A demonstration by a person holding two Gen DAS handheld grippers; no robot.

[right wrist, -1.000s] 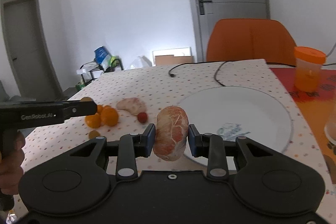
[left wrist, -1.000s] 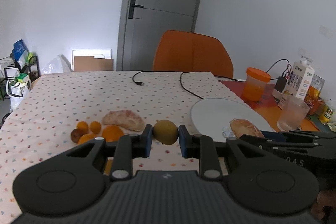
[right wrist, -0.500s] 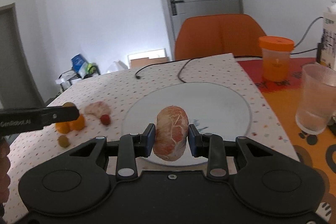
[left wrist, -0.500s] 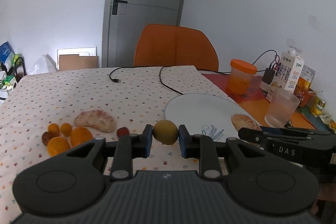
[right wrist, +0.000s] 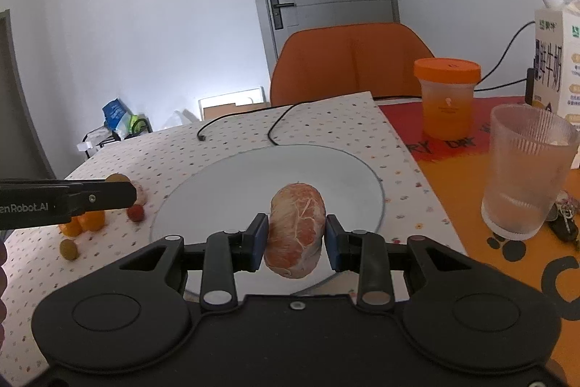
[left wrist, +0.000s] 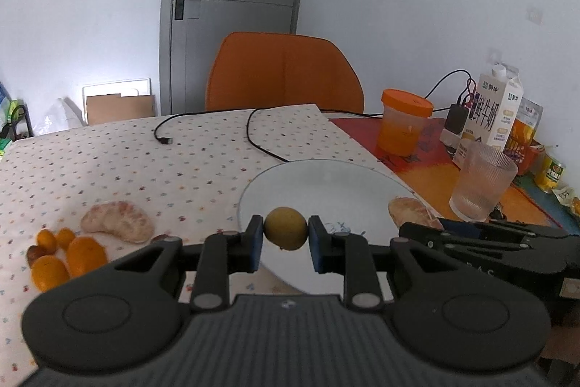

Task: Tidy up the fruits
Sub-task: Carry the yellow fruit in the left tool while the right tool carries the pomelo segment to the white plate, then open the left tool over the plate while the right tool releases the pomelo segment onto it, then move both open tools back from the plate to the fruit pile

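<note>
My left gripper (left wrist: 285,233) is shut on a small yellow-green fruit (left wrist: 285,228) held over the near left edge of the white plate (left wrist: 326,184). My right gripper (right wrist: 295,238) is shut on a peeled pomelo piece (right wrist: 295,234) held over the near part of the same plate (right wrist: 253,176). That piece (left wrist: 409,211) shows at the plate's right in the left wrist view. A second peeled pomelo piece (left wrist: 117,222) lies on the dotted tablecloth with several small oranges (left wrist: 85,254) to its left.
A ribbed glass (right wrist: 525,169), an orange-lidded cup (right wrist: 447,98) and a milk carton (right wrist: 558,53) stand on the orange mat at right. A black cable (left wrist: 253,133) lies behind the plate. An orange chair (left wrist: 286,75) is at the far edge. A small red fruit (right wrist: 135,213) lies left of the plate.
Both grippers have moved right toward the plate with their fruit still held. The plate now lies under both; the loose fruits have shifted to the left of view.
</note>
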